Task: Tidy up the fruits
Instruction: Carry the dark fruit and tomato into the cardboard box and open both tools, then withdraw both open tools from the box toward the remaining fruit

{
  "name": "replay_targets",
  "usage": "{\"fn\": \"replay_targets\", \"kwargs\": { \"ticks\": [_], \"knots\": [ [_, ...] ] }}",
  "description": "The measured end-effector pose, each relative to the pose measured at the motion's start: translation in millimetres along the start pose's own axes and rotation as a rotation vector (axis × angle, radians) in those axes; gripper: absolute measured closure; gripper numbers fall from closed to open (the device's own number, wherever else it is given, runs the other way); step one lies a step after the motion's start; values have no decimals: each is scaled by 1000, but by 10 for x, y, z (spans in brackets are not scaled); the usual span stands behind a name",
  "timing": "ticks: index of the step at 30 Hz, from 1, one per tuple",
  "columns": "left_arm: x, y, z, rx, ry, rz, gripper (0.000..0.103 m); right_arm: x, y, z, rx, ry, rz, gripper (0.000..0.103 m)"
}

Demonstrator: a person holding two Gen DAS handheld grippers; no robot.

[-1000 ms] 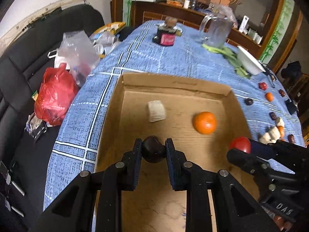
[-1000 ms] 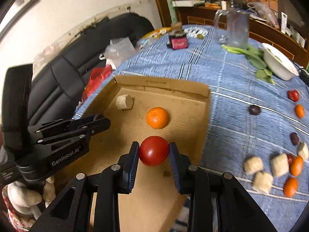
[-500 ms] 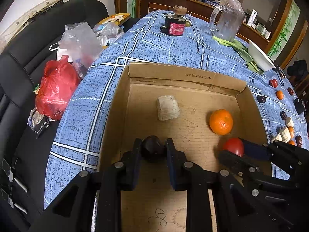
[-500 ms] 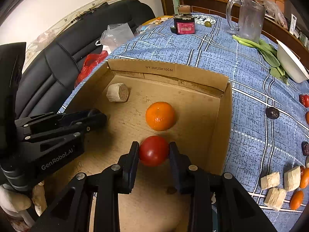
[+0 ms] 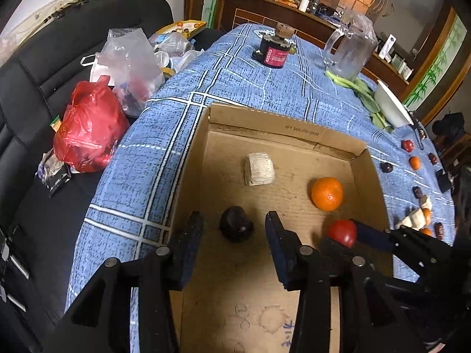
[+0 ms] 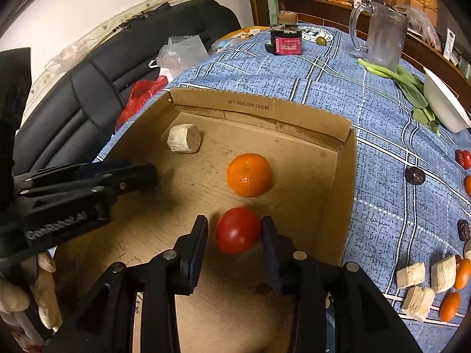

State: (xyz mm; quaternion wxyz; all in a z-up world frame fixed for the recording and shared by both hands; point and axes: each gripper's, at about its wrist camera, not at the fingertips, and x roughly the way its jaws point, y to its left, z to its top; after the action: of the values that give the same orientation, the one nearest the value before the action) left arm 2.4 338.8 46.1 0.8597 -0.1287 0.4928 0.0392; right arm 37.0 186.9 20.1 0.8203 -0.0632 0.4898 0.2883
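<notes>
A cardboard box [image 5: 265, 123] [image 6: 259, 106] lies on the blue checked tablecloth. Inside are a pale cut chunk [image 5: 259, 169] [image 6: 185, 142], an orange [image 5: 327, 193] [image 6: 249, 174], a dark round fruit [image 5: 236, 228] and a red tomato [image 5: 343, 233] [image 6: 238, 230]. My left gripper [image 5: 234, 229] is open; the dark fruit lies on the box floor between its fingers, apart from both pads. My right gripper [image 6: 234, 234] has opened a little around the tomato; the right pad touches it, with a small gap at the left pad.
Several small fruits and pale chunks [image 6: 424, 282] lie on the cloth right of the box. A white bowl [image 6: 444, 108], greens, a glass jug [image 6: 379, 38] and a dark jar [image 6: 287, 41] stand farther back. A black sofa with plastic bags [image 5: 88, 129] is on the left.
My left gripper has opened and let go of the dark fruit, which now rests on the box floor. My right gripper lowered the tomato into the box and its jaws widened slightly.
</notes>
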Motion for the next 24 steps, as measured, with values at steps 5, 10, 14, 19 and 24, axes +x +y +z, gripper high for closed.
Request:
{"fn": "replay_targets", "kwargs": {
  "ticks": [5, 10, 14, 19, 24],
  "knots": [
    [-251, 52, -33, -32, -44, -24, 49, -126, -29, -44, 20, -21, 18, 61],
    [-568, 101, -105, -63, -111, -42, 46, -360, -107, -90, 57, -66, 38, 59],
    [-793, 147, -205, -87, -160, -47, 41, -612, -184, -187, 89, -117, 48, 50],
    [-958, 31, -418, -79, -184, -58, 39, -852, -279, -395, 128, -158, 54, 49],
    [-1031, -191, -655, -50, -195, -82, 39, -1096, -397, -695, 178, -203, 50, 49]
  ]
}}
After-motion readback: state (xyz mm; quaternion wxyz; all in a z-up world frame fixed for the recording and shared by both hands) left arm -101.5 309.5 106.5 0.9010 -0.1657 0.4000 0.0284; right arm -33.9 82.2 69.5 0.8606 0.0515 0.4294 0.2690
